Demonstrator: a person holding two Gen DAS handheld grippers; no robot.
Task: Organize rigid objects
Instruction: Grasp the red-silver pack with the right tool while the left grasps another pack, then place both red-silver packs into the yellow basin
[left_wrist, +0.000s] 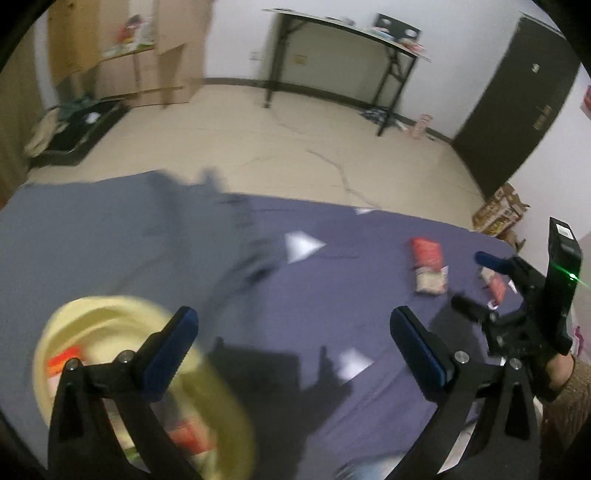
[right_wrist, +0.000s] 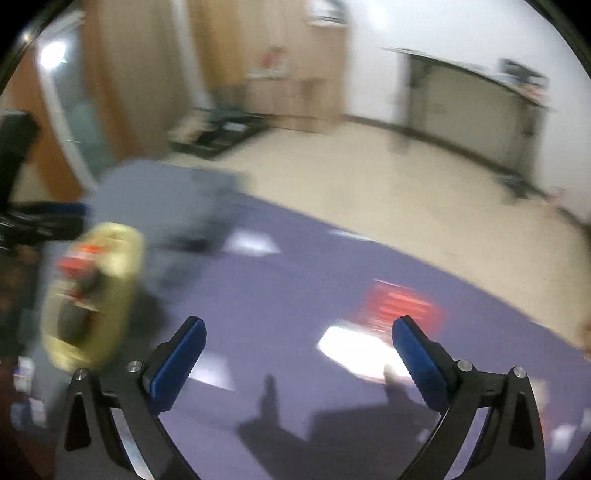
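Both claws spread, empty: left claw (left_wrist: 293, 352) beside bowl (left_wrist: 110, 321); right claw (right_wrist: 299, 354) near red packet (right_wrist: 402, 306). Risk: blurred view, mistimed grasp pushes packet away.

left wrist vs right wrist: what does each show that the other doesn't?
Left wrist only: the right gripper seen from outside, open, near a small red-and-white packet; also a dark door and a cardboard box on the floor.

Right wrist only: the left gripper at the left edge, too blurred to judge; an orange-framed doorway.

Both: the yellow basket holding red packages, the red-and-tan packet on the purple cloth, the black-legged table, and each camera's own fingers spread with nothing between them.
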